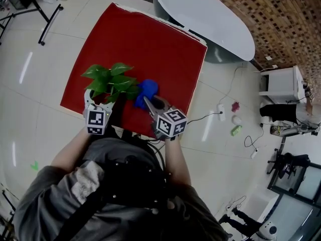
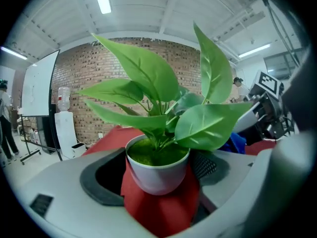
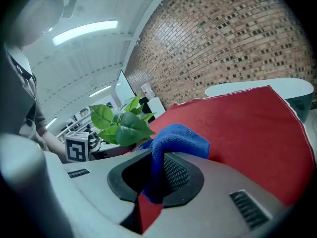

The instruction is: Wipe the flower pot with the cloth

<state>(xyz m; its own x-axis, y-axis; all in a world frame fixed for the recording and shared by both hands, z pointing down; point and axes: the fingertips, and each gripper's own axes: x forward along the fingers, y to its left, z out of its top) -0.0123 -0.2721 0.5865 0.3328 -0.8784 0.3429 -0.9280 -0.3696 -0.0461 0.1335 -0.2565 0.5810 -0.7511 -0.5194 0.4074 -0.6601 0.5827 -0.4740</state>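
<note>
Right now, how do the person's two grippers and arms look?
Both grippers have a light grey plastic body with two broad jaws, lined with dark pads of fine grid texture. The left gripper and the right gripper each carry a white cube printed with black square markers. The person wears a grey short-sleeved top with a dark harness over it.

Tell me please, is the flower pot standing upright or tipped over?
Upright. In the left gripper view the flower pot shows a level rim, and its leaves rise above it.
</note>
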